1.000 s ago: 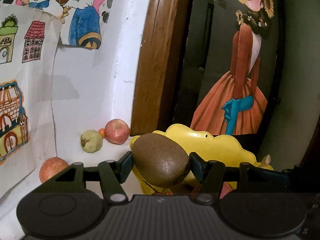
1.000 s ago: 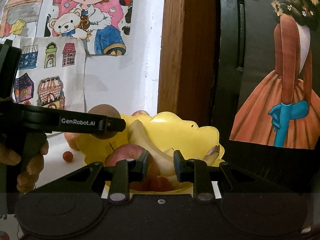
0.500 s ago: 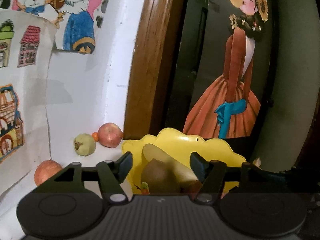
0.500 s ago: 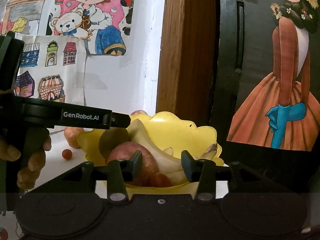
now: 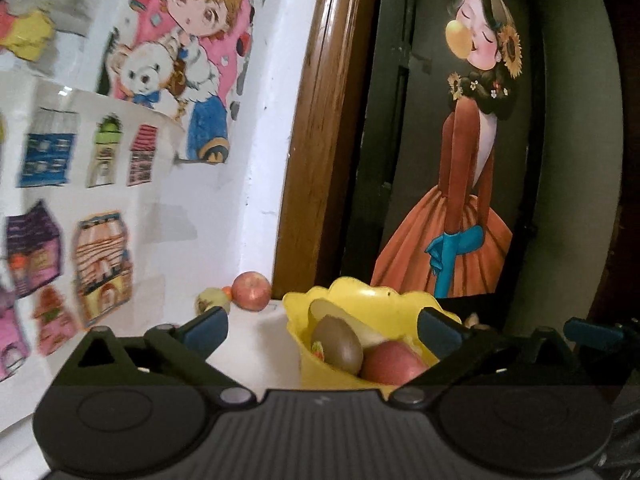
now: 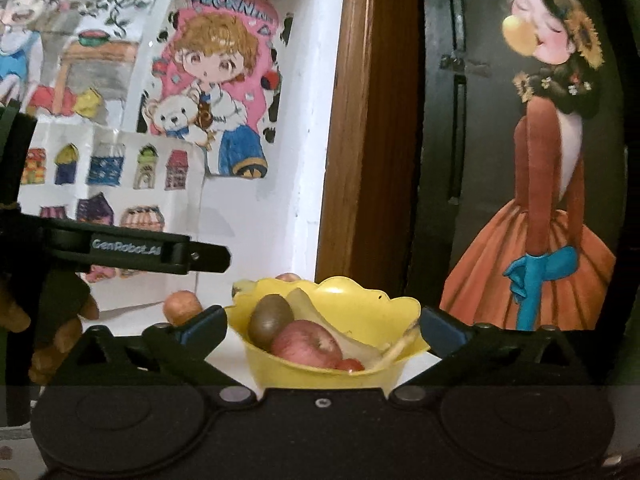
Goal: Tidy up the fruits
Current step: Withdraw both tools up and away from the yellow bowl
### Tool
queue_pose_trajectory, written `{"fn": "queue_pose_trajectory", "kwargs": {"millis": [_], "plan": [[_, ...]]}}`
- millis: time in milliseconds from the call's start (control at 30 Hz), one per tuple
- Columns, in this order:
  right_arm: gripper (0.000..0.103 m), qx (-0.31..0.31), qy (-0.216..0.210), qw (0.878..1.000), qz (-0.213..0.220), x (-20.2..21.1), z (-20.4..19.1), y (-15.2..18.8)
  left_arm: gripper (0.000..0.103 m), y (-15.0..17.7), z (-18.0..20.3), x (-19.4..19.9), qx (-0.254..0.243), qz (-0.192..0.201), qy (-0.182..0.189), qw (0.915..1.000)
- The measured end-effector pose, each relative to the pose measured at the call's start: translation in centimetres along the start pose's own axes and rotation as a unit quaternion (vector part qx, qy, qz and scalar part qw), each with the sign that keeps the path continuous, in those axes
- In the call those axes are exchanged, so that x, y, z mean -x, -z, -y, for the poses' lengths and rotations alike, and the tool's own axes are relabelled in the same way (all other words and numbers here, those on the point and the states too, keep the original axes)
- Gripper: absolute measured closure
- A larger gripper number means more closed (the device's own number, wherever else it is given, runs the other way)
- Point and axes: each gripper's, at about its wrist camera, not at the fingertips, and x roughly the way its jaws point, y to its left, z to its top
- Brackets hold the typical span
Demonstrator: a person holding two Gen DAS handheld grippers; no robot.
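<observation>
Yellow scalloped plastic bowl cradles a brown kiwi, red apple and banana, gathered for tidiness. Both grippers, left gripper and right gripper, hover with jaws spread, holding nothing; loose apples lie on the white surface.

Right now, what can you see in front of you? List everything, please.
Bowl: one, yellow, wavy rim, on the white surface by the wooden frame.
Kiwi: one, brown, in the bowl, left side.
Apple in bowl: one, red, in front, beside the kiwi.
Banana: one, pale yellow, behind them in the bowl.
Small red fruit: one, in the bowl at the front.
Loose apples: at least two, reddish, on the white surface left of the bowl.
Greenish fruit: one, beside the far apple.
Drawings: several, colourful, on the white wall.
Painting of a figure in an orange dress: one, right.
Left gripper: black, fingers open, empty.
Right gripper: black, fingers open, empty.
Hand: holding the left gripper.
</observation>
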Motion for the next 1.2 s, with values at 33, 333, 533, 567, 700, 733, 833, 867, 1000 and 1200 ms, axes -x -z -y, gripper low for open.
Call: {"fn": "queue_pose_trajectory", "kwargs": {"millis": [33,333,533,567,700,733,833,867,1000,1200], "plan": [[0.001,-0.005,0.003,1.0,-0.002,0.8,-0.3,0.0,0.0,0.2,0.0,0.9,-0.001,0.0,-0.001,1.0],[0.001,-0.032,0.038,0.999,-0.022,8.3,-2.3,1.1,0.0,2.6,-0.1,9.3,-0.007,-0.011,0.004,0.9999],[0.001,-0.047,0.068,0.996,-0.046,12.6,-3.3,2.3,0.0,4.4,0.0,13.7,-0.008,-0.023,-0.001,0.9997],[0.001,-0.048,0.07,0.995,-0.051,13.2,-3.5,2.5,0.0,4.8,0.0,14.3,-0.009,-0.027,-0.003,0.9996],[0.001,-0.052,0.069,0.994,-0.067,15.3,-4.4,3.6,0.0,5.9,0.0,16.1,-0.013,-0.044,-0.013,0.9989],[0.001,-0.052,0.067,0.994,-0.07,15.8,-4.7,3.9,0.0,6.2,-0.1,16.5,-0.014,-0.045,-0.014,0.9988],[0.001,-0.05,0.064,0.994,-0.078,16.9,-5.3,4.5,0.0,7.0,-0.1,17.7,-0.016,-0.052,-0.019,0.9983],[0.001,-0.051,0.064,0.993,-0.08,17.3,-5.4,4.7,0.0,7.2,-0.1,18.1,-0.017,-0.055,-0.02,0.9981],[0.001,-0.057,0.06,0.993,-0.085,18.5,-6.0,5.1,0.0,7.8,-0.2,19.5,-0.019,-0.061,-0.026,0.9977],[0.001,-0.054,0.049,0.993,-0.094,19.4,-7.0,5.6,0.0,8.4,-0.8,21.1,-0.023,-0.068,-0.036,0.9968]]}}
